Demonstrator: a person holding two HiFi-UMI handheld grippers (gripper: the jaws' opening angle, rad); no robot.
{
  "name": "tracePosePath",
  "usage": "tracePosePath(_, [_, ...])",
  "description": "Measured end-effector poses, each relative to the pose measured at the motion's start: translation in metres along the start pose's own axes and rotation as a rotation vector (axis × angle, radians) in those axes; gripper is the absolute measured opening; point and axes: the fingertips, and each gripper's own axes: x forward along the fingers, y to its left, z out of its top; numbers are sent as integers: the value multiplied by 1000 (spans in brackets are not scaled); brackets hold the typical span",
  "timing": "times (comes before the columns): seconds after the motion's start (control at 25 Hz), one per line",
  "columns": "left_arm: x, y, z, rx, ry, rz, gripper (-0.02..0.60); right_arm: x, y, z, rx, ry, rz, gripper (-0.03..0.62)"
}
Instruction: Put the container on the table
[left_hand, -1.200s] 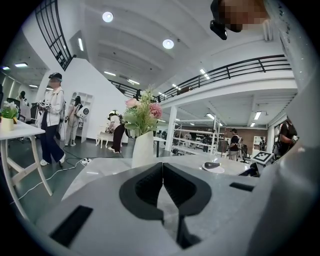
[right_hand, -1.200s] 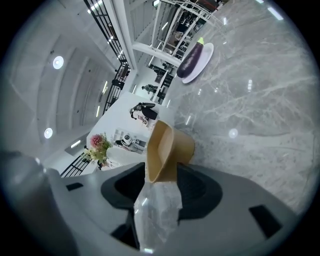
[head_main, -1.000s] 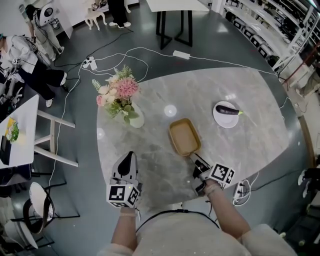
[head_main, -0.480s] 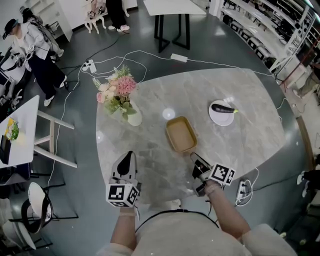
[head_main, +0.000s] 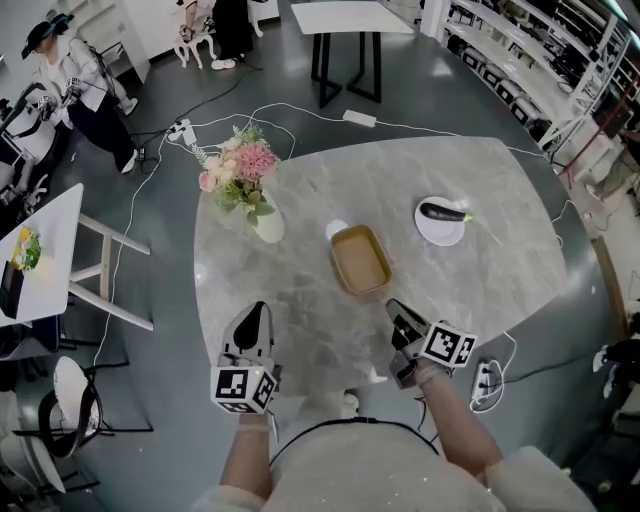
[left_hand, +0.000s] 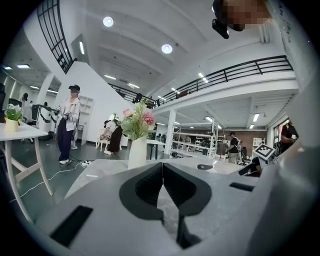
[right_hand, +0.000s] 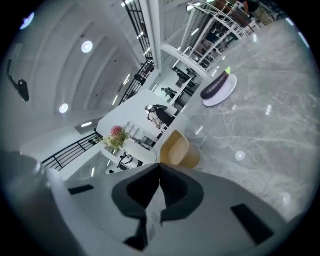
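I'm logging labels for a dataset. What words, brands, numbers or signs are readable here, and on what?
No text can be read.
Left gripper, marker cube: square pattern only, no letters.
Right gripper, marker cube: the same.
Container, plate, vase: blank.
Background shelves: too small to read.

You are looking down on a dark, glossy grey floor (head_main: 170, 260), and white cables (head_main: 128, 215) are trailing across it past a power strip (head_main: 361, 117). A pale marble table (head_main: 480, 280) with rounded corners is filling the middle. At your left a white side table (head_main: 55, 235) is standing on slanted legs, with a round-backed chair (head_main: 75, 395) near it. Beyond, a white-topped table (head_main: 350, 16) is resting on black legs. Shelving racks (head_main: 540, 60) are lining the right side. Overhead, 2 round ceiling lights (left_hand: 166, 48) are glowing on a white ceiling. A black-railed balcony (left_hand: 240, 70) is running along the upper level, above a white column (left_hand: 170, 135).
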Motion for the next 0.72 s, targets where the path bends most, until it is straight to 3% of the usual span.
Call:
tracePosePath(0.36, [-18, -7, 2, 1, -21, 5, 5, -18, 24, 21, -390, -46, -22, 8])
tracePosePath(0.72, [-31, -20, 4, 7, -48, 8, 5, -44, 55, 35, -738, -171, -33, 8])
